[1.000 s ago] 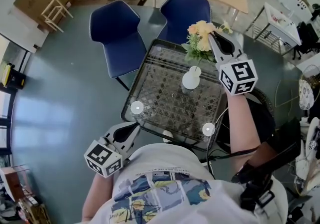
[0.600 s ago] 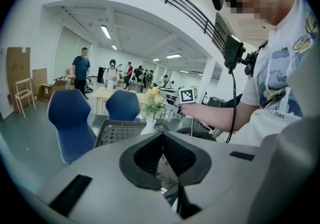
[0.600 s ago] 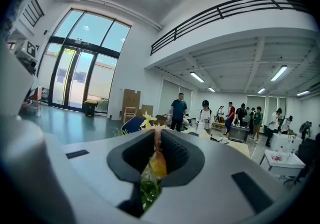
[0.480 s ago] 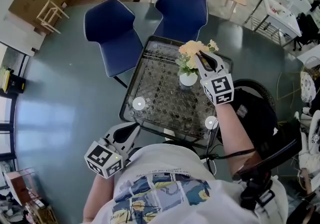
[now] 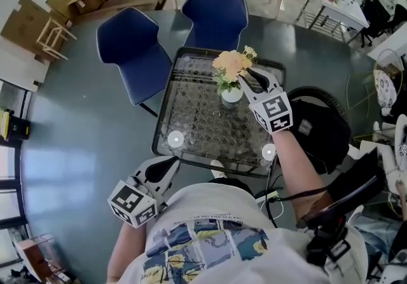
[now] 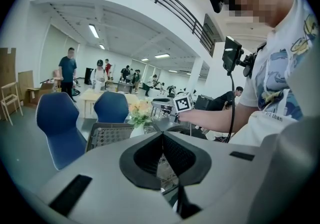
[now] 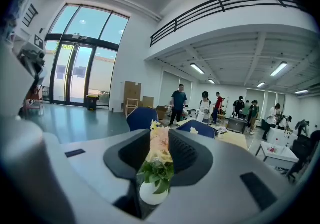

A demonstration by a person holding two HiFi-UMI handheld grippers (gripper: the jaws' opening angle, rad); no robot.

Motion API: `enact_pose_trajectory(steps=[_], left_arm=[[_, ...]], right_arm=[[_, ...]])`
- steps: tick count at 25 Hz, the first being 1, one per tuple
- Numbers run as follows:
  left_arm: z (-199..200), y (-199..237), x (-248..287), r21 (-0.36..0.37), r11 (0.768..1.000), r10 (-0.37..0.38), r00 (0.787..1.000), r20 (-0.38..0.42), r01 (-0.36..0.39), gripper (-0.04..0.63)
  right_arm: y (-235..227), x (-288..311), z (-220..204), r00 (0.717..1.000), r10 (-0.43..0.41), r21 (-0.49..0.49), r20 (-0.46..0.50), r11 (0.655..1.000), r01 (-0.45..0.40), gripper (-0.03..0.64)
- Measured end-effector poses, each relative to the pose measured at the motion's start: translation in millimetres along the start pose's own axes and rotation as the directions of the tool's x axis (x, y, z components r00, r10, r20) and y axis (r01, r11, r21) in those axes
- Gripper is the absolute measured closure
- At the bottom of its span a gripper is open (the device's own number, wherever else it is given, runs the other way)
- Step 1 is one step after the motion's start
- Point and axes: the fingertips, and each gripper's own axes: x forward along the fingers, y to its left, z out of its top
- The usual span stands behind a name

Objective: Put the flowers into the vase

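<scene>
Grey hall floor is showing all round the black lattice-top table (image 5: 194, 127), with two blue chairs (image 5: 130, 47) standing on its far side. I am watching the flowers (image 5: 230, 62), a peach and yellow bunch with green leaves, sitting upright in the small white vase (image 5: 231, 94) towards the table's far right corner. My right gripper (image 5: 245, 81) is reaching in from the right. Going by its own view, it is pinching the bunch above the vase mouth, with its jaws a narrow slot apart and blossoms and leaves filling the slot. My left gripper (image 5: 168, 163) is hanging idle off the near edge, jaws pressed together on nothing. I am judging the bunch light, soft and easily crushed at the heads, so the stems under the leaves are the place to hold. The vase is looking small, light and easy to tip.
</scene>
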Motion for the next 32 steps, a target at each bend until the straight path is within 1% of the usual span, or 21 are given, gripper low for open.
enact_pose_trajectory(steps=[3,8,10,14,16,23,28,32], left_arm=[[-4,-8,-16,0.013,1.000,-0.028,1.000,0.003,0.028,0.586],[-19,-22,-45,0.026,0.995,-0.094,0.996,0.011,0.094,0.586],[-27,-27,-59,0.031,0.993,-0.111,0.994,0.018,0.111,0.586],[-48,-35,-93,0.028,0.993,-0.116,0.993,0.028,0.115,0.586],[-62,-38,-109,0.025,0.992,-0.121,0.992,0.024,0.120,0.586],[-99,-50,-151,0.027,0.988,-0.154,0.988,0.010,0.153,0.586],[-115,-68,-169,0.043,0.979,-0.198,0.980,0.008,0.198,0.586],[-127,-78,-179,0.058,0.972,-0.230,0.973,0.009,0.229,0.586]], right_arm=[[24,-20,2,1.000,-0.003,0.015,-0.016,1.000,0.003,0.520],[87,-59,9,0.999,0.020,0.012,-0.029,1.000,-0.020,0.520],[117,-73,11,0.998,0.053,0.024,-0.041,0.998,-0.052,0.522],[186,-99,12,0.986,0.147,0.043,-0.079,0.989,-0.144,0.526],[219,-112,13,0.981,0.172,0.059,-0.094,0.984,-0.167,0.544],[323,-155,18,0.964,0.233,0.095,-0.125,0.970,-0.222,0.572],[373,-182,21,0.961,0.247,0.099,-0.125,0.967,-0.236,0.581],[401,-198,23,0.959,0.247,0.093,-0.136,0.967,-0.236,0.588]])
